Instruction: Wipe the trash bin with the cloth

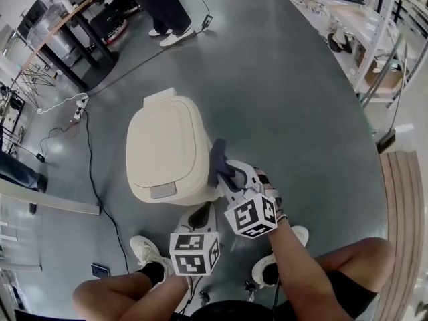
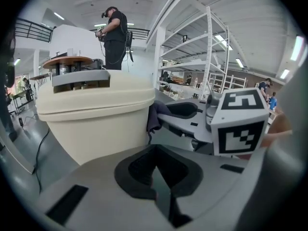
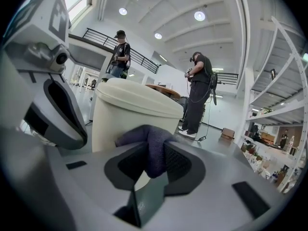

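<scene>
- A cream trash bin [image 1: 167, 149] with its lid shut stands on the grey floor [image 1: 287, 99], a little toward 9 o'clock from the middle of the head view.
- The right hand-held gripper [image 1: 226, 172] is clamped on a dark bluish cloth [image 1: 219, 158]. In the right gripper view the cloth [image 3: 151, 148] bulges up between the two pads and fills the gap.
- The cloth lies against the bin's side wall at about the bin's 4 o'clock, just under the lid's rim. In the left gripper view it [image 2: 155, 117] touches the cream wall [image 2: 96, 124].
- The left hand-held gripper [image 1: 200, 216] hangs low at the bin's 5 o'clock, near its base. Its jaws are together, with nothing between them.
- The two marker cubes sit side by side, close to each other, at 6 o'clock of the bin.
- A white shoe [image 1: 144, 249] of the person holding the grippers stands on the floor at 7 o'clock of the bin.
- A black cable [image 1: 90, 169] runs across the floor at the bin's 9 o'clock.
- Another person [image 1: 160, 5] stands at the bin's 12 o'clock, well apart from it.
- Metal shelving [image 1: 374, 39] stands at 2 o'clock.
</scene>
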Available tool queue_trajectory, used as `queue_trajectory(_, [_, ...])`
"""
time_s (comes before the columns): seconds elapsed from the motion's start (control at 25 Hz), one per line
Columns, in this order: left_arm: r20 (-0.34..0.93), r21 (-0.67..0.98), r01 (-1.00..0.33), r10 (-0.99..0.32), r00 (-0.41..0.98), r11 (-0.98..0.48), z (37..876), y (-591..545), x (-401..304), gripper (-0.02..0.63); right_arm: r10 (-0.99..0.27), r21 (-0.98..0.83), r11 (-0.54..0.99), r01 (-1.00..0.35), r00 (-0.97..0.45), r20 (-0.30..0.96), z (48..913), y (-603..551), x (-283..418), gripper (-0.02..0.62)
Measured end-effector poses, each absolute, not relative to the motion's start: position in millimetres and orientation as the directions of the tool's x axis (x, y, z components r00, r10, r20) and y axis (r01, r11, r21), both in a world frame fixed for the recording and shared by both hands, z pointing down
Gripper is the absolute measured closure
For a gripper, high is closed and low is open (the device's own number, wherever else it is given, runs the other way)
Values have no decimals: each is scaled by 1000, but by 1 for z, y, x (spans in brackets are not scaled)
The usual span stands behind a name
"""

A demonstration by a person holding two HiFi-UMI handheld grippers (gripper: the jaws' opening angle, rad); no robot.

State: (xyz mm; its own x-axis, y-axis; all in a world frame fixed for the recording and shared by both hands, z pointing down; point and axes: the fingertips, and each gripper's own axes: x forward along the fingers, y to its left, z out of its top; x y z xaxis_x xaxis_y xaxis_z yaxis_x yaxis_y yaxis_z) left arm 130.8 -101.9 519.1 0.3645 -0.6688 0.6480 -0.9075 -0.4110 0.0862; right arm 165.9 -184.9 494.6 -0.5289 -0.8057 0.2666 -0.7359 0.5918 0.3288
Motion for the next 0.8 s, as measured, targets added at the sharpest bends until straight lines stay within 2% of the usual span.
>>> queue_trajectory(0.8, [738, 113, -922, -590, 328, -371, 575, -98, 105, 606, -741, 253, 650, -717, -522, 423, 594, -183, 160, 503])
